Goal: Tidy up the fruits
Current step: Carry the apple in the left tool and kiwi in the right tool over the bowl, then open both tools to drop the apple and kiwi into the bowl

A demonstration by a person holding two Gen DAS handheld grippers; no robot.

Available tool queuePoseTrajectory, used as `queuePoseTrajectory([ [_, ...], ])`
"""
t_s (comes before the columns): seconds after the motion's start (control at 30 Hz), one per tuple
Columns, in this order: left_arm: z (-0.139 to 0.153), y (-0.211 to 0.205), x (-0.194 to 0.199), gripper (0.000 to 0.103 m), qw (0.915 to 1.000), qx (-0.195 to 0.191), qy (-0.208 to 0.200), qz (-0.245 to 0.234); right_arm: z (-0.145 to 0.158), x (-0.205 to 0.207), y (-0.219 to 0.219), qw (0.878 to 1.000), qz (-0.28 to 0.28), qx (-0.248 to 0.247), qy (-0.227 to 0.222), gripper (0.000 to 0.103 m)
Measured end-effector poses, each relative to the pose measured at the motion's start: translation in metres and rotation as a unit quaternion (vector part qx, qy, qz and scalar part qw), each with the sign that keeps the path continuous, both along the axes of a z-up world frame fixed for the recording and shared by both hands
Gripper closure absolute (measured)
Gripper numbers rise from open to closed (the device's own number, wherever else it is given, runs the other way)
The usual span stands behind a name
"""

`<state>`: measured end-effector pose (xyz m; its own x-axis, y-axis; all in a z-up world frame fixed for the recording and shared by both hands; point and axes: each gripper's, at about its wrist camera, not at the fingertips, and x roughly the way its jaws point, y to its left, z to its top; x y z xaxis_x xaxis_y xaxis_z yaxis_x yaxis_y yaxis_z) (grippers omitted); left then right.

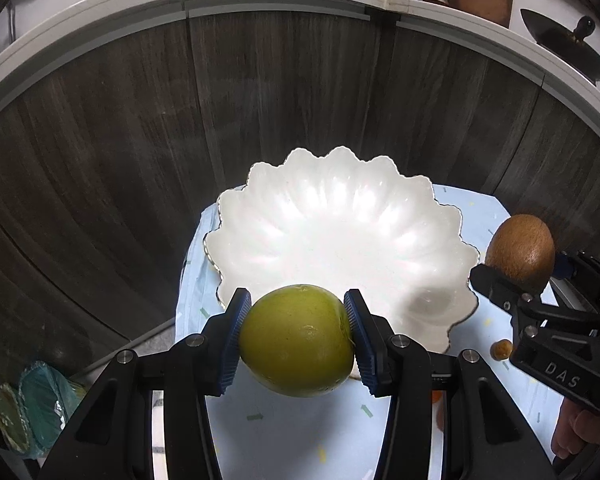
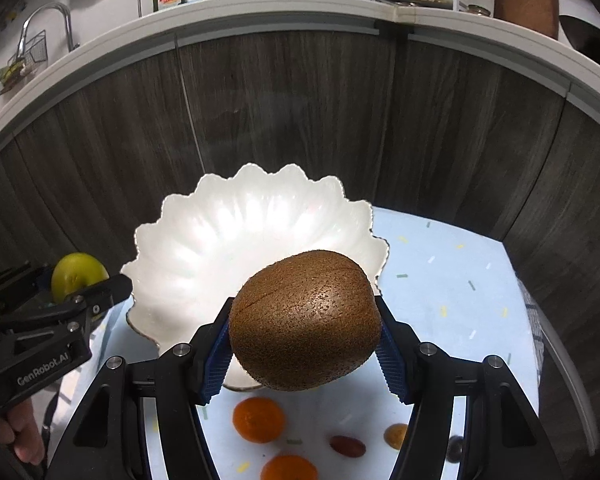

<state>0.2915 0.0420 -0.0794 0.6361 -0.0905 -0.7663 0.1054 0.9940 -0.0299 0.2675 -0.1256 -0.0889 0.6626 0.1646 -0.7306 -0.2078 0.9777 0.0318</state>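
My left gripper (image 1: 298, 338) is shut on a green apple (image 1: 298, 340), held above the near rim of a white scalloped bowl (image 1: 340, 224). The bowl holds no fruit. My right gripper (image 2: 304, 340) is shut on a brown kiwi (image 2: 306, 320), held over the bowl's (image 2: 220, 240) near right edge. In the left wrist view the kiwi (image 1: 520, 250) and right gripper (image 1: 540, 280) show at the bowl's right side. In the right wrist view the apple (image 2: 78, 274) and left gripper (image 2: 76, 284) show at the bowl's left side.
The bowl stands on a small table with a light blue cloth (image 2: 452, 288). Two oranges (image 2: 258, 420), a red grape-like fruit (image 2: 347, 446) and a small yellowish fruit (image 2: 396, 434) lie on the cloth near me. Dark wood cabinet fronts (image 1: 260, 100) rise close behind the table.
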Motion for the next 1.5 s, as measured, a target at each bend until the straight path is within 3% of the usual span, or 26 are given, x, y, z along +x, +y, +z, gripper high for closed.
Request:
queuePoseTrajectory([
  [0.37,-0.012,-0.004,0.016,0.056,0.9999,0.005,0.005,-0.01,-0.017,0.019,0.0,1.0,-0.003,-0.005,0.022,0.039],
  [0.8,-0.03,-0.002,0.025,0.055,0.999,-0.003,0.044,-0.007,-0.027,0.03,0.004,0.999,0.004,-0.011,0.047,0.039],
  [0.87,-0.031,-0.002,0.024,0.045,0.9989,-0.002,0.046,-0.008,-0.027,0.03,0.005,0.999,0.007,-0.015,0.049,0.038],
  [0.93,-0.027,-0.002,0.022,0.027,0.9994,0.002,0.034,-0.005,-0.024,0.031,0.007,0.999,0.005,-0.023,0.04,0.034],
  [1.0,-0.024,0.0,0.021,0.02,0.9996,0.005,0.027,0.003,-0.019,0.03,0.007,0.999,0.0,-0.024,0.028,0.03],
  [1.27,-0.014,0.006,0.017,0.009,0.9997,0.016,0.007,0.017,0.003,0.024,0.002,1.0,-0.016,-0.025,0.001,0.019],
  [1.5,0.003,0.007,0.009,0.006,0.9996,0.015,-0.013,0.022,0.017,0.015,-0.002,1.0,-0.02,-0.01,-0.013,0.019],
])
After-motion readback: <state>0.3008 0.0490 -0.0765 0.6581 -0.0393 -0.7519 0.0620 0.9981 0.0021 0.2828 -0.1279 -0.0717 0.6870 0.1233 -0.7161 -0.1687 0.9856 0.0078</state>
